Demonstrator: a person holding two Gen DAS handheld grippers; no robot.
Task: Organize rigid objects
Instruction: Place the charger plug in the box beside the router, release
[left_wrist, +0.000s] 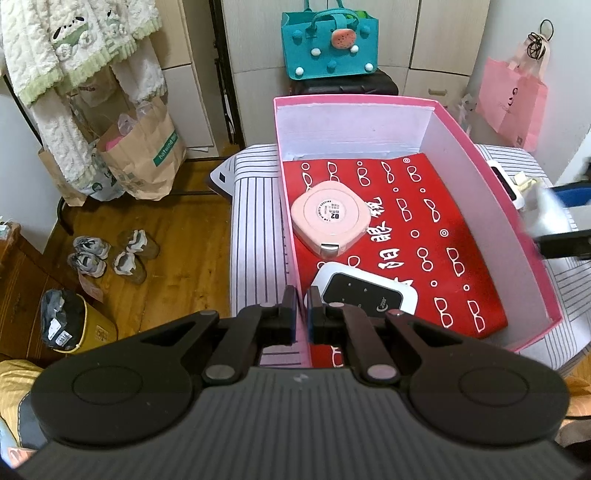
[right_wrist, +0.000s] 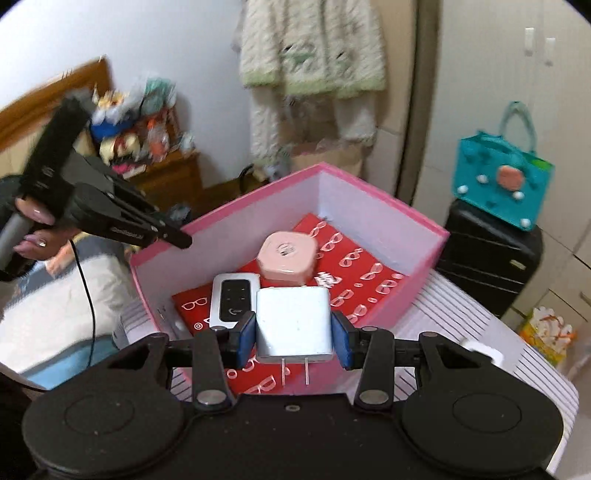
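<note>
A pink box (left_wrist: 491, 173) with white inner walls stands on a striped cushion; it also shows in the right wrist view (right_wrist: 369, 184). Inside lie a red cloth (left_wrist: 424, 229), a pink square case (left_wrist: 328, 218) (right_wrist: 286, 258) and a white-and-black device (left_wrist: 365, 295) (right_wrist: 234, 299). My left gripper (left_wrist: 303, 314) is shut and empty above the box's near left wall. My right gripper (right_wrist: 293, 332) is shut on a white charger plug (right_wrist: 293, 321), prongs pointing toward the camera, over the box's near edge.
The striped cushion (left_wrist: 255, 221) carries the box. A white device (left_wrist: 506, 181) lies on the cushion right of the box. A teal bag (left_wrist: 330, 44) sits on a black suitcase (right_wrist: 487, 254). Paper bags (left_wrist: 144, 155) and shoes (left_wrist: 110, 254) are on the wooden floor at left.
</note>
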